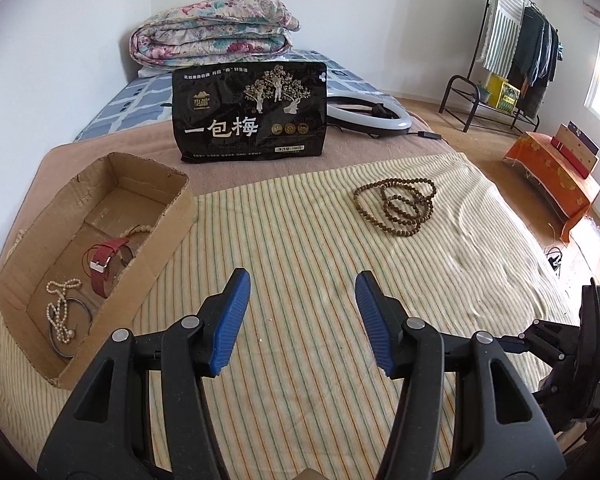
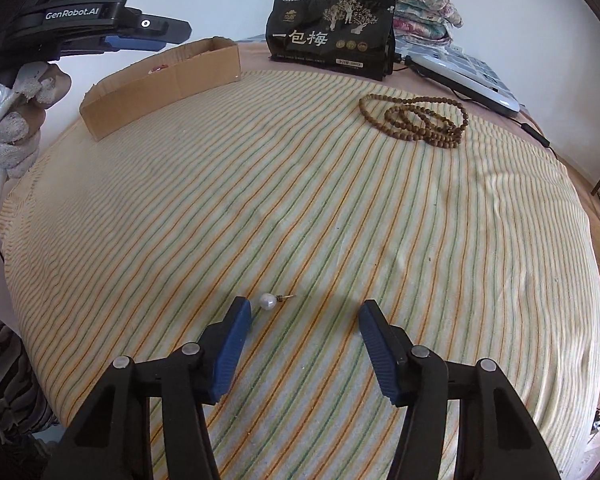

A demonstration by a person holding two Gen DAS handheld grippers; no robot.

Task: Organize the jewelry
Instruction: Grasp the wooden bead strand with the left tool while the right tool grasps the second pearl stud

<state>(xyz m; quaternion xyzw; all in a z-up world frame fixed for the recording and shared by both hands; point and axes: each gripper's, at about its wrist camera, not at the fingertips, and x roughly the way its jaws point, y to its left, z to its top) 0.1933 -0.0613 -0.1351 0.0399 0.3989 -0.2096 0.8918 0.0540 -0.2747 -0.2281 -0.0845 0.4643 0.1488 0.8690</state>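
Cardboard box (image 2: 168,80), contents mostly hidden

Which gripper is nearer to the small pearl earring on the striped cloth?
Right. The right gripper is open just above the pearl earring, which lies beside its left finger. The left gripper, also open, faces bare cloth farther off; the earring is outside its view.

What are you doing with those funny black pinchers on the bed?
A person is tidying jewelry into the cardboard box, which already holds a red watch strap and a pearl string. The right gripper hovers with open jaws by a pearl earring on the striped cloth. The left gripper is open and empty. Brown beads wait.
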